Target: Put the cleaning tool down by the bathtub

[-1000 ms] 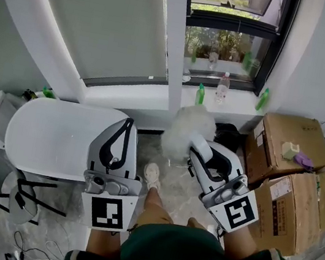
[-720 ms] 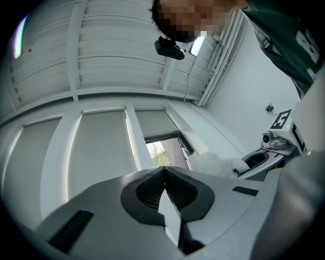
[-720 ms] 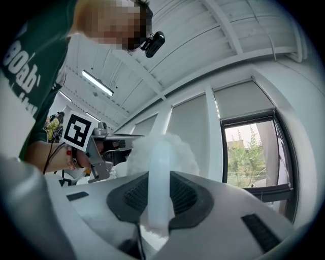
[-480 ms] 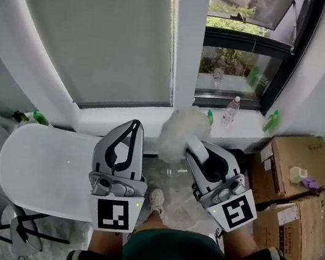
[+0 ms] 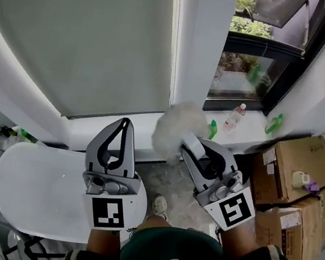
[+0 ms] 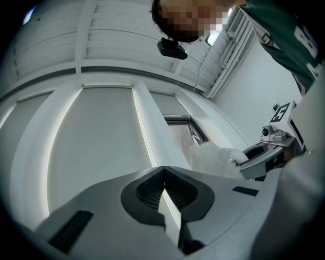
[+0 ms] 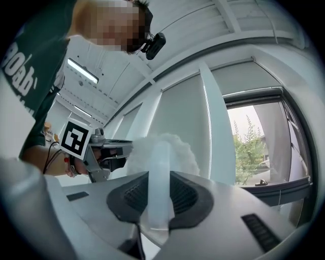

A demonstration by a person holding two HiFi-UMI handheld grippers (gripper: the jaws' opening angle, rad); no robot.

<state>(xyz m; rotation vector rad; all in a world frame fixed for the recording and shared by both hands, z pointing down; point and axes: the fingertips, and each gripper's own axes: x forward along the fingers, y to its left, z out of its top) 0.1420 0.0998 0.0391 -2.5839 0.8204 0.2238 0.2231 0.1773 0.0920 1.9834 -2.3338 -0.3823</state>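
The cleaning tool is a fluffy white duster (image 5: 174, 128) on a pale handle (image 7: 159, 185). My right gripper (image 5: 188, 139) is shut on that handle, and the fluffy head (image 7: 163, 150) stands just past its jaws, raised in front of the window wall. My left gripper (image 5: 124, 123) is beside it on the left, also raised, its jaws shut (image 6: 163, 171) with nothing between them. The duster (image 6: 213, 158) shows to its right. The white bathtub (image 5: 41, 184) lies low at the left, under the left gripper.
Cardboard boxes (image 5: 295, 174) stack at the right. Bottles (image 5: 235, 116) stand on the window sill, a green one (image 5: 274, 123) among them. A shoe (image 5: 160, 205) is on the floor between the grippers. A white blind covers the wall on the left.
Both grippers and the duster have risen toward the window wall. The view has tilted up, so the bathtub and boxes sit lower in the head view.
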